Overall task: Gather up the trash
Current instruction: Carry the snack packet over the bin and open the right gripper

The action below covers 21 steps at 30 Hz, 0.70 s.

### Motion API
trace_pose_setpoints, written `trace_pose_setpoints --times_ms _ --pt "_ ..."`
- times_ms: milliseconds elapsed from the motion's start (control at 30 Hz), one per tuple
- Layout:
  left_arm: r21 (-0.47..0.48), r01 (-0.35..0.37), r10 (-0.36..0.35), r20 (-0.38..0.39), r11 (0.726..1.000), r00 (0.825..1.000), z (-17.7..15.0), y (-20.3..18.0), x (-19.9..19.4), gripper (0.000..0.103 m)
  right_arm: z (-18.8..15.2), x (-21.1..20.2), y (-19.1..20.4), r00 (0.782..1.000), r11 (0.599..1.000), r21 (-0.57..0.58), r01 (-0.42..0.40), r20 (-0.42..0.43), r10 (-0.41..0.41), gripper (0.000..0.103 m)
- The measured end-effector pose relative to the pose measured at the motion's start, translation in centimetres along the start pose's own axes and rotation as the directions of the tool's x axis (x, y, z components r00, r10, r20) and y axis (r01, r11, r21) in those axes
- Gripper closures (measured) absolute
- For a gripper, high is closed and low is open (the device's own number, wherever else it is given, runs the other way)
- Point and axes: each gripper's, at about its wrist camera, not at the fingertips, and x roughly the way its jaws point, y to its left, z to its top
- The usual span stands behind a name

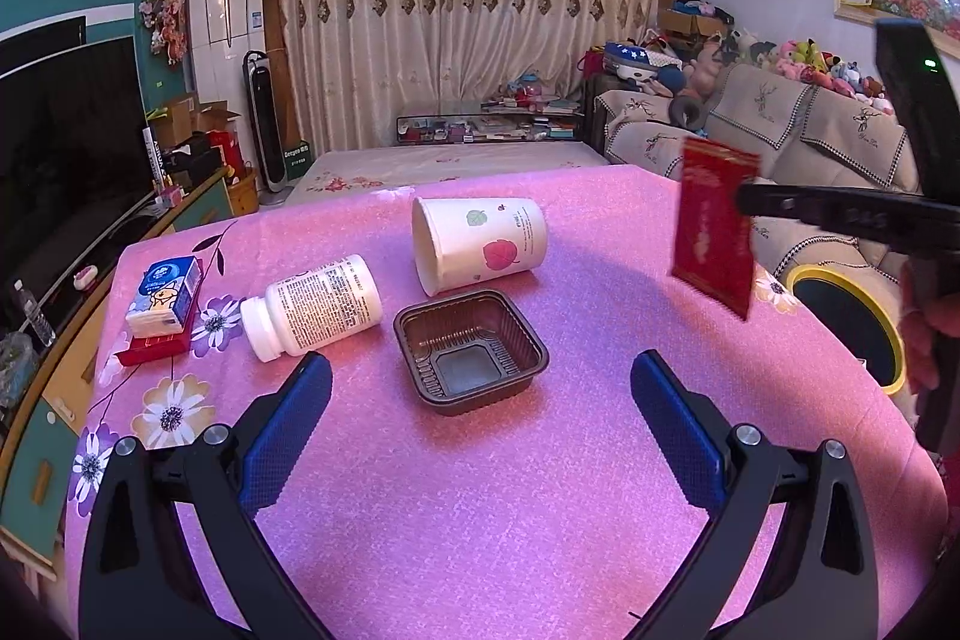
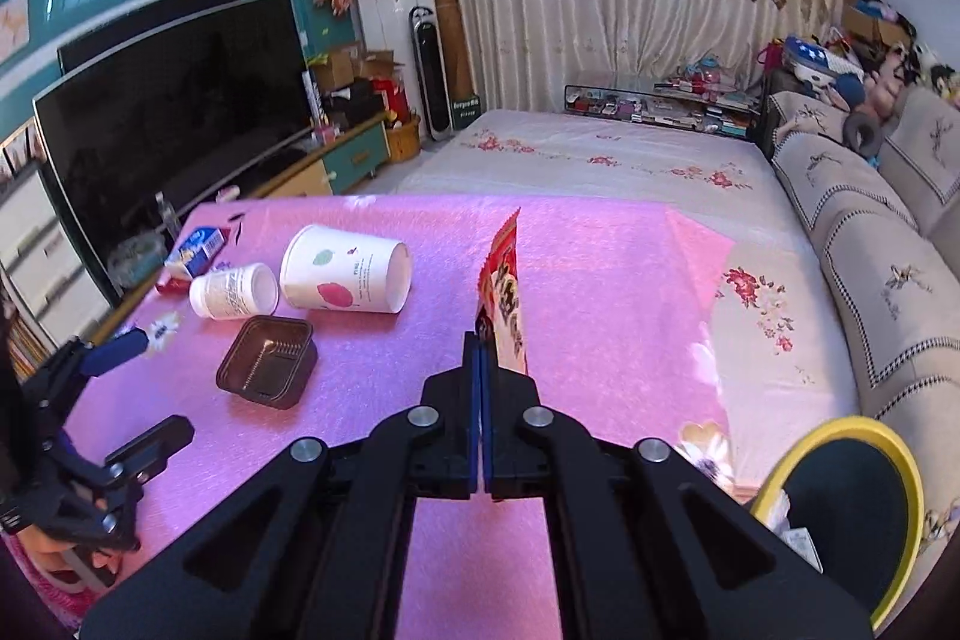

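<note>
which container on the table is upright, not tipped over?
The brown plastic tray, open side up. The paper cup and white pill bottle both lie on their sides.

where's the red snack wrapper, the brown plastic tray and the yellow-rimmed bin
red snack wrapper (image 1: 714, 226), left wrist view, middle of its flat face
brown plastic tray (image 1: 516, 334), left wrist view, right wall
yellow-rimmed bin (image 2: 840, 430), right wrist view, top of rim

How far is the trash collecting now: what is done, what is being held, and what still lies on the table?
Done: hard to tell; the yellow-rimmed bin seems to hold some scraps. In hand: the right claw is shut on a red snack wrapper, lifted off the table. Left: the tipped paper cup, the white pill bottle and the brown plastic tray lie on the pink cloth. The left claw is open, empty.
</note>
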Motion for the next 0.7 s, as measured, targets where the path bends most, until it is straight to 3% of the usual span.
trace_pose_setpoints --times_ms 167,333,533,700 --pt "-0.001 0.001 -0.001 0.003 1.0 1.0 0.0 0.0 -0.1 0.005 -1.5 -4.3 -4.2 0.998 0.995 0.09 0.033 0.055 -0.038 0.103" --pt "-0.002 0.003 -0.003 0.0 1.0 1.0 0.0 -0.1 0.0 0.005 -4.1 -7.6 -9.6 0.987 0.971 0.202 0.131 0.068 -0.147 0.103" --pt "-0.003 0.003 -0.003 0.001 1.0 1.0 -0.1 -0.1 0.1 0.005 -7.8 -8.3 -16.4 0.963 0.91 0.327 0.256 -0.008 -0.268 0.103" --pt "-0.008 0.005 -0.005 -0.004 1.0 1.0 -0.1 0.1 0.3 0.005 -10.3 -6.5 -19.9 0.945 0.867 0.379 0.324 -0.094 -0.312 0.103"
